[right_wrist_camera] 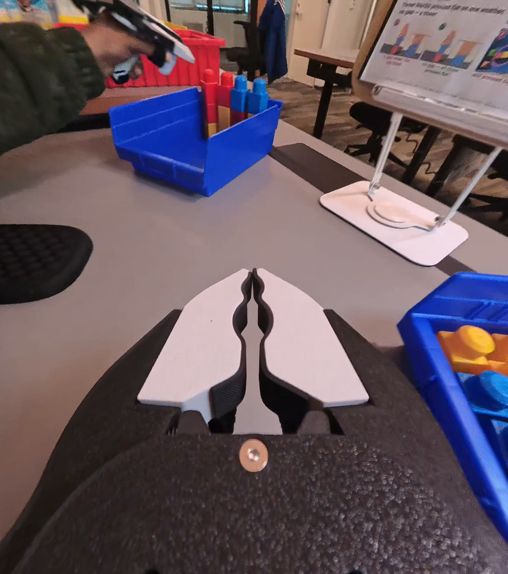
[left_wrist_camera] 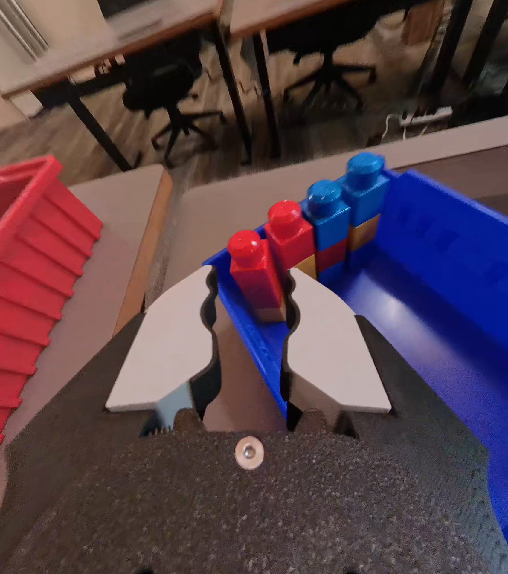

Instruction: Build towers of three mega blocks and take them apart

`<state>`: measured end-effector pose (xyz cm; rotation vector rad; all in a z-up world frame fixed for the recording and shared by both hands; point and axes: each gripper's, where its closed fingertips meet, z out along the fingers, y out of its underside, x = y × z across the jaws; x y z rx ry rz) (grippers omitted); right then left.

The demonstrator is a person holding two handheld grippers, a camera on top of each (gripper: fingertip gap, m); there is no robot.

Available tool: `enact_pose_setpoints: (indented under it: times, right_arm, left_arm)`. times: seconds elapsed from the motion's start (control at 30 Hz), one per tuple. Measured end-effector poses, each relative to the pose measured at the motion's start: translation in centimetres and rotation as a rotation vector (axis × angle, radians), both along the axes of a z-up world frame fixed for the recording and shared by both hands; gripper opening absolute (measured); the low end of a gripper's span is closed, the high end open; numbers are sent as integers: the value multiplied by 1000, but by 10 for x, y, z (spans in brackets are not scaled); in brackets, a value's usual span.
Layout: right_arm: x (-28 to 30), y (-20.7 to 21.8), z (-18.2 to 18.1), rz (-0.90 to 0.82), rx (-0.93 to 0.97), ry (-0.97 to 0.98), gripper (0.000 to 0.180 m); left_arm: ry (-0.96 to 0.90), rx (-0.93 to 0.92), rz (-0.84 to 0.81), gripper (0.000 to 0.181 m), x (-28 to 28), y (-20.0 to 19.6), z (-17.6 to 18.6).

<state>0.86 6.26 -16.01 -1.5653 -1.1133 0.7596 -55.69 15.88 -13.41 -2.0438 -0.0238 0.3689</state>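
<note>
While our left gripper [left_wrist_camera: 249, 279] hangs spread and empty over the near-left corner of the blue bin [left_wrist_camera: 451, 248], four block towers [left_wrist_camera: 305, 236] stand in a tight row against that bin's far-left wall, with the nearest red-topped tower [left_wrist_camera: 254, 273] just past our fingertips. To the right of the row, we see the bin floor lying open and bare. A red ribbed bin [left_wrist_camera: 25, 279] sits well apart to the left, beyond a seam between tables. Our right gripper [right_wrist_camera: 252, 273] hovers low over the grey tabletop [right_wrist_camera: 184, 233], its fingers pressed together on nothing. At its right stands a second blue bin [right_wrist_camera: 432, 366] of loose orange and blue blocks [right_wrist_camera: 476, 344]; a white document stand [right_wrist_camera: 395, 217] sits ahead-right and a black mat [right_wrist_camera: 19, 264] to the left. Desks and office chairs fill the room behind.
</note>
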Motion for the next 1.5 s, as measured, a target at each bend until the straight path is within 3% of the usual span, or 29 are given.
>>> enact_pose_setpoints:
  times: [0.23, 0.3, 0.33, 0.43, 0.57, 0.73, 0.87, 1.0, 1.13, 1.23, 1.27, 1.3, 1.37, 1.5]
  right_arm:
    - [-1, -2, -17, 18, -71, 30, 0]
    - [-1, -2, -19, 17, -77, 27, 0]
    - [-1, -2, -21, 17, -78, 24, 0]
    - [-1, -5, -22, 23, -77, 23, 0]
    - [-2, -7, -17, 38, -58, 34, 0]
    - [-19, -14, -4, 108, -19, 18, 2]
    - [-47, -23, 16, 175, 47, -13, 20]
    - [-82, -37, 31, 247, 107, -30, 42]
    - [-112, -50, 24, 305, 88, -23, 65]
    - [-125, -61, 9, 358, 30, -10, 66]
    - [-126, -67, 4, 390, 12, 4, 48]
    - [-126, -73, 1, 426, -9, 28, 42]
    - [-125, -81, 5, 478, -73, 129, 41]
    - [-120, -82, 28, 504, -140, 338, 38]
  left_arm:
    - [-60, -184, -62, 64, -17, 41, -48]
    - [-8, -222, -57, 56, -20, 48, -53]
    - [37, -248, -41, 40, -24, 48, -56]
    - [21, -257, -16, 39, -21, 45, -51]
    - [97, -140, -84, 37, 4, 28, -6]
    - [142, -48, -361, 37, 100, -10, 55]
    - [107, -6, -718, 37, 219, -52, 82]
    - [71, -31, -1057, 37, 333, -103, 76]
    - [66, -83, -1288, 37, 413, -145, 55]
    - [49, -91, -1379, 37, 452, -163, 41]
    - [34, -80, -1393, 37, 460, -165, 39]
    - [-6, -60, -1411, 37, 467, -168, 39]
    - [-134, 48, -1417, 37, 478, -168, 48]
    - [-335, 210, -1407, 57, 484, -169, 52]
